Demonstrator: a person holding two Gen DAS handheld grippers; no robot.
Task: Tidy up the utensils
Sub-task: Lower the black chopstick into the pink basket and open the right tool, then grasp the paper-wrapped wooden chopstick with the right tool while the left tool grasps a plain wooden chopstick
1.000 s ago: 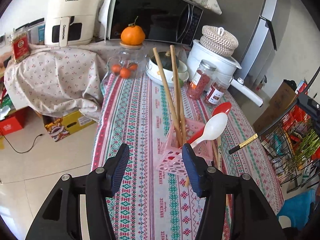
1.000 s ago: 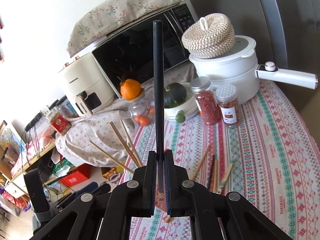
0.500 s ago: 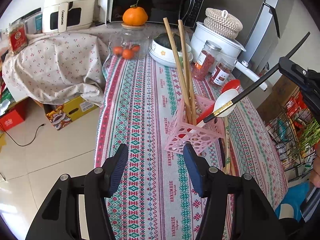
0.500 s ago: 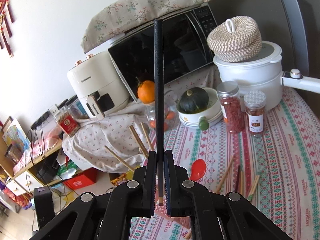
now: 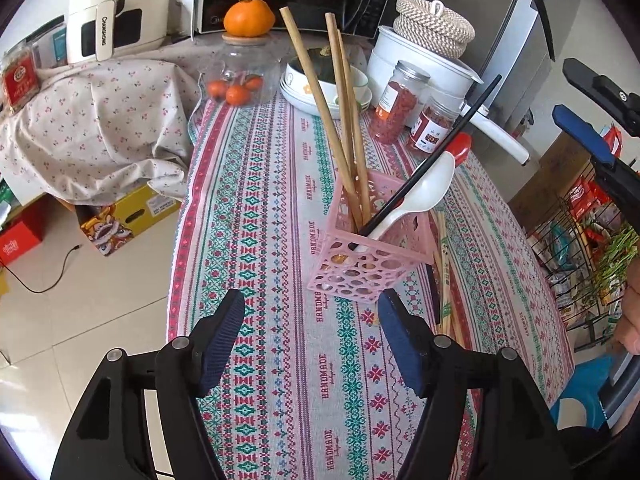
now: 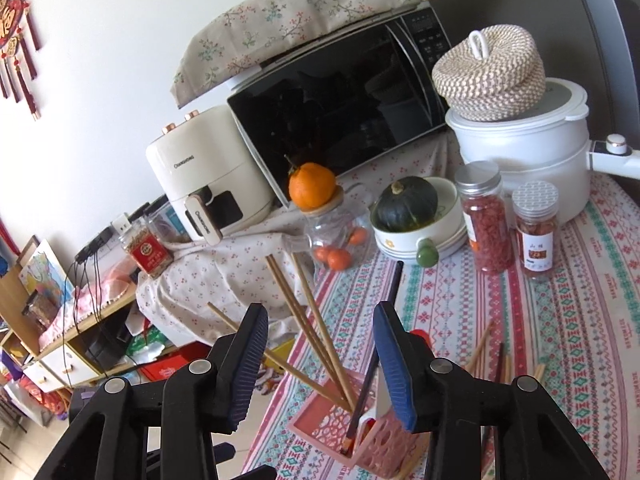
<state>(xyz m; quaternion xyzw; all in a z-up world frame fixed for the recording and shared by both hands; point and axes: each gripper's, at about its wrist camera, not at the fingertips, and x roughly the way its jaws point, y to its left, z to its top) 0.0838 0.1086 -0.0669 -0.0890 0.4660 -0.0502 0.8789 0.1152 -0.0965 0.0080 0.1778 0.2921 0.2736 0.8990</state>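
Black chopstick [image 5: 430, 155] dropped into basket [image 5: 362, 258]; both fingers apart; cloth reads HANDMADE.

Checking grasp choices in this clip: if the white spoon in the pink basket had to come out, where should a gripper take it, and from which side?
Probably on the white spoon's bowl end, which sticks up over the pink basket's rim toward the jars; its handle is buried inside. Come from above on the right, clear of the wooden chopsticks, minding the black chopstick leaning across it.
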